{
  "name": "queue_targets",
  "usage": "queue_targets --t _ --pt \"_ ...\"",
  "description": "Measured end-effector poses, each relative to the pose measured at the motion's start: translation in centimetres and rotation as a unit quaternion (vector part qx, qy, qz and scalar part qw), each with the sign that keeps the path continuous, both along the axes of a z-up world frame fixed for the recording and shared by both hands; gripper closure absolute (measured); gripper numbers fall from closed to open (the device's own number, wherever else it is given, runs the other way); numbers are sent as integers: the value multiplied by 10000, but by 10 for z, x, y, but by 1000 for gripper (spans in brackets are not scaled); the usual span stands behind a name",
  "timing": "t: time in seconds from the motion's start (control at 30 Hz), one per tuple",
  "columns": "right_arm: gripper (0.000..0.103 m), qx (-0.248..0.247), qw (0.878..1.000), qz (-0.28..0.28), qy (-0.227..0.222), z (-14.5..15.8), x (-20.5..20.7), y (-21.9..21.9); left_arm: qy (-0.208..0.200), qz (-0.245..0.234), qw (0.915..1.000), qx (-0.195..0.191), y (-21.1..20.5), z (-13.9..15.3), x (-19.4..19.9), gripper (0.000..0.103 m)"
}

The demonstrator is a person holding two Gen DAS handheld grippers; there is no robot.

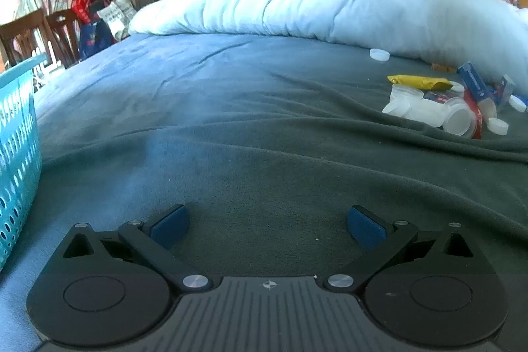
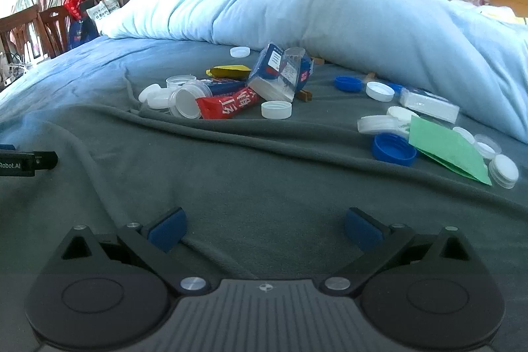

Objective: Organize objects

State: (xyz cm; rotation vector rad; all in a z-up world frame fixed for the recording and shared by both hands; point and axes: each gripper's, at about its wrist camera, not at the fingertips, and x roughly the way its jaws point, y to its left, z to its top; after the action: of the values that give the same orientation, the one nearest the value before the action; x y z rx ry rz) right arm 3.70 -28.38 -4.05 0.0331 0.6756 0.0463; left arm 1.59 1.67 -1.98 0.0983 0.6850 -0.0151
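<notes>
Nearest the lens, the left tool (image 1: 268, 228) shows its black ribbed housing and two blue rubbery pads spread wide apart, with only the grey-green fleece blanket (image 1: 264, 154) between them. The right tool (image 2: 265, 230) stands the same way, pads apart and gripping nothing, above the same soft, creased blanket (image 2: 231, 174).

To the left of the left tool, close by, stands a turquoise plastic basket (image 1: 16, 154) with a wall of oval perforations. Ahead and to the right of that tool, well apart, lies a heap of clutter: clear round plastic tubs (image 1: 429, 112) on their sides and a crinkled yellow packet (image 1: 419, 82).

From the right wrist view, the clutter spreads ahead of the right tool, none of it touching the pads. A glossy red sachet (image 2: 227, 103) lies beside a round white cap (image 2: 276, 109) and a blue-and-white carton (image 2: 280, 71) tilted on its edge. Further right lie a ridged blue cap (image 2: 392, 149), a flat green paper sheet (image 2: 445, 147) and a white rectangular pack (image 2: 429, 104).

Beyond everything bulges a puffy pale-blue duvet (image 2: 330, 5).
</notes>
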Motion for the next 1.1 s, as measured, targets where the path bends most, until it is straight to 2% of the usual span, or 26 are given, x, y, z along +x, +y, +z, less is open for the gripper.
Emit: queue_targets --t 0.03,0.1,1.1 --pt "0 14 10000 -8 -9 -10 -7 4 1 2 10000 -11 -1 0 0 0" --pt "0 4 10000 1 -5 -11 -5 4 7 1 10000 -35 0 0 0 0" --pt "0 -20 10000 10 10 -12 -5 6 -65 20 9996 -286 0 -2 5 0"
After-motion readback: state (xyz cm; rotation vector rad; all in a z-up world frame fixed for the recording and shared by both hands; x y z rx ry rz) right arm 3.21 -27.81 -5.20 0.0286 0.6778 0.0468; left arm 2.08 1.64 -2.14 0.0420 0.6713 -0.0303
